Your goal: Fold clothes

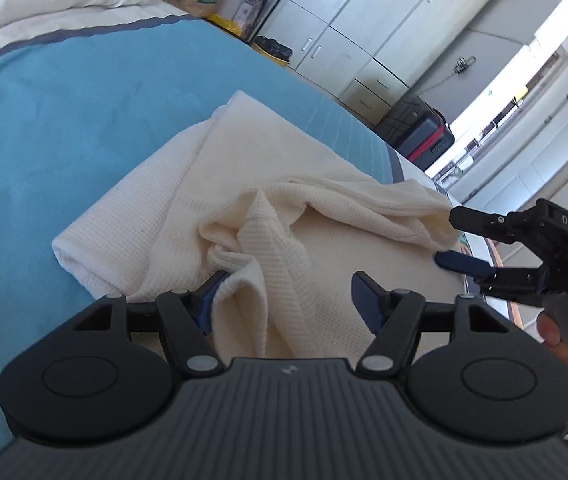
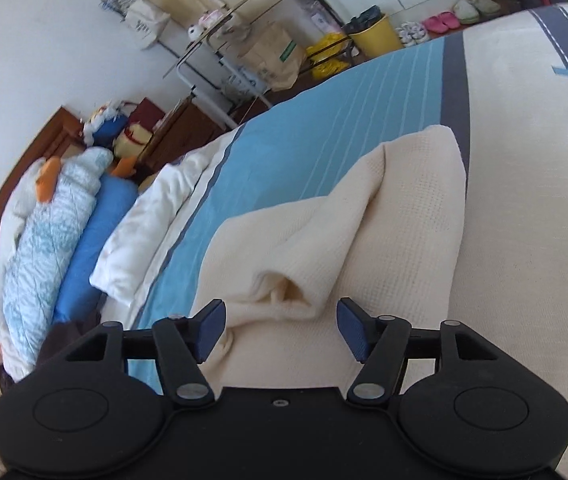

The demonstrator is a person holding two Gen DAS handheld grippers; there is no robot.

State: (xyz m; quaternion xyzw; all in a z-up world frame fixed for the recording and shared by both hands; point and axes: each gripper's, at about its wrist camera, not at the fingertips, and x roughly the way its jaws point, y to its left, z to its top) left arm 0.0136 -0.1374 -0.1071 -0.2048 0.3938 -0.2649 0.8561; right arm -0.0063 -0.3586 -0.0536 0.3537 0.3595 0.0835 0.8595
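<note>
A cream waffle-knit garment [image 1: 267, 216] lies rumpled on the blue and cream striped bedspread [image 1: 63, 128], partly folded, with a bunched ridge of cloth rising toward the near edge. The left gripper [image 1: 290, 300] sits low over this near part of the garment, its jaws standing apart at a middling width; a fold of the cream knit drapes against the inner face of its left blue pad [image 1: 213, 294], while the right pad [image 1: 366, 300] stands clear of the cloth, so nothing is clamped. To its right, the right gripper [image 1: 458, 240] comes in from the side at the garment's far right corner, held by a person's hand [image 1: 564, 340]. In the right wrist view that gripper's [image 2: 281, 330] jaws stand well apart, and a rolled edge of the garment [image 2: 324, 240] lies between and just ahead of the two blue pads [image 2: 209, 330] without either pressing on it. The garment stretches away from this gripper across the bedspread [image 2: 304, 140], toward a white duvet [image 2: 151, 220] and pale blue quilted bedding [image 2: 51, 216] piled by the wooden headboard [image 2: 15, 184].
</note>
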